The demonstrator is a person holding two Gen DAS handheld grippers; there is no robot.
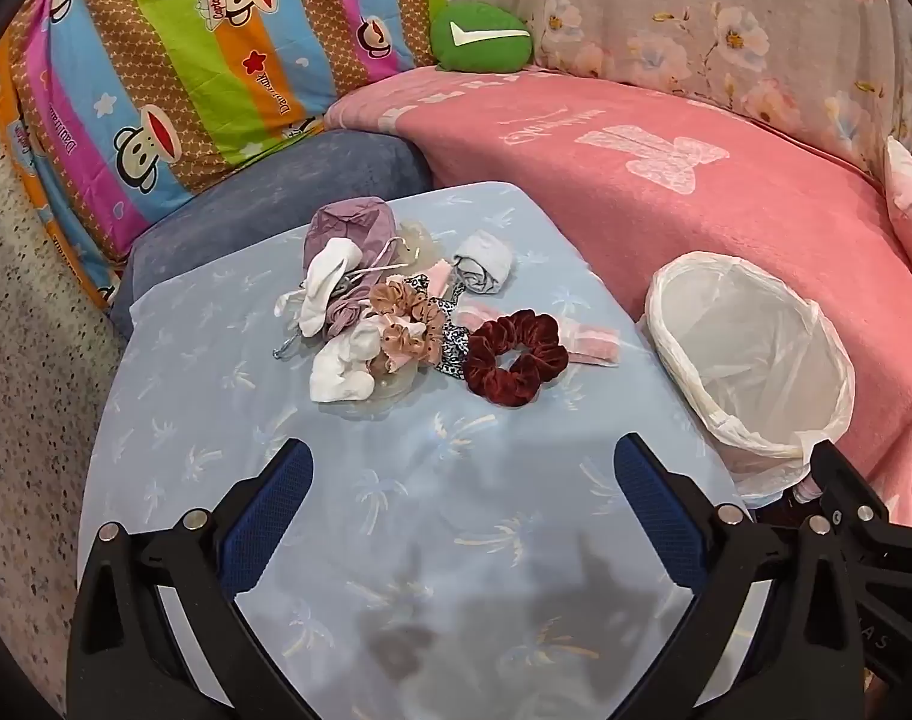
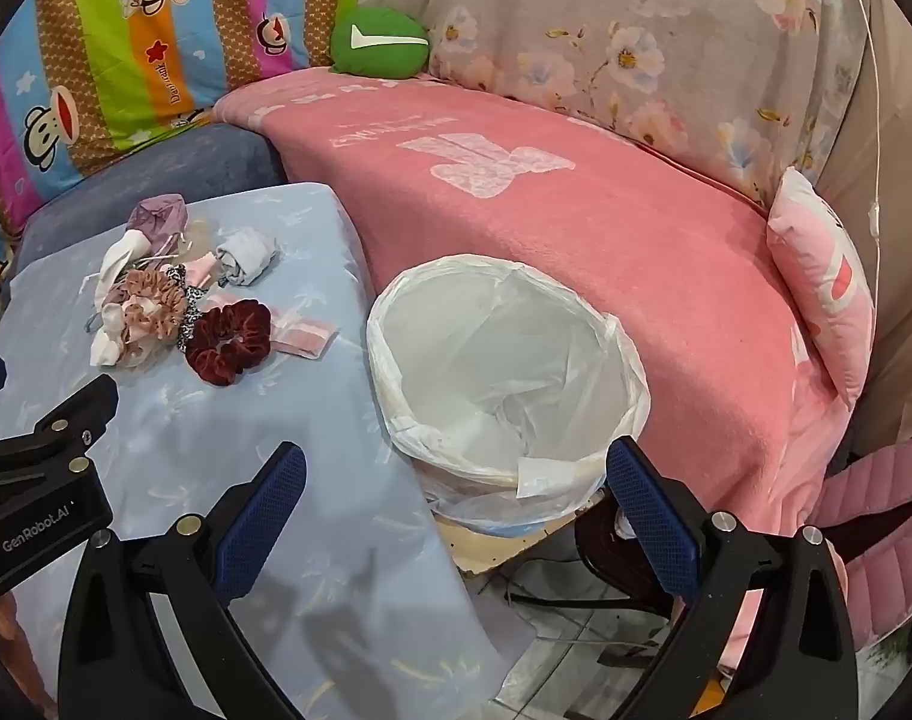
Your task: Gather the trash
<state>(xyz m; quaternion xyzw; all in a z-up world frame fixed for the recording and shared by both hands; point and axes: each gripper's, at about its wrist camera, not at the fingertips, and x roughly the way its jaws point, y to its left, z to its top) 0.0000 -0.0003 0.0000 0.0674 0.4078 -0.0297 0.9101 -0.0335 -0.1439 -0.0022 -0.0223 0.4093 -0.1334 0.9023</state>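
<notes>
A pile of small items lies on the light blue table (image 1: pixel 432 516): a dark red scrunchie (image 1: pixel 514 356), beige scrunchies (image 1: pixel 403 315), white cloth pieces (image 1: pixel 339 367), a purple crumpled piece (image 1: pixel 351 228), a grey-blue wad (image 1: pixel 485 261) and a pink packet (image 1: pixel 588 343). A white-lined bin (image 1: pixel 750 369) stands to the table's right. My left gripper (image 1: pixel 459 480) is open and empty, above the near table. In the right wrist view, my right gripper (image 2: pixel 456 483) is open and empty, near the bin (image 2: pixel 504 372), with the pile (image 2: pixel 174 300) at the far left.
A pink blanket (image 1: pixel 666 192) covers the sofa behind the bin. A green cushion (image 1: pixel 480 36) and a striped monkey-print quilt (image 1: pixel 174 78) sit at the back. A pink pillow (image 2: pixel 822 282) lies at the right. Tiled floor (image 2: pixel 576 648) shows below the table edge.
</notes>
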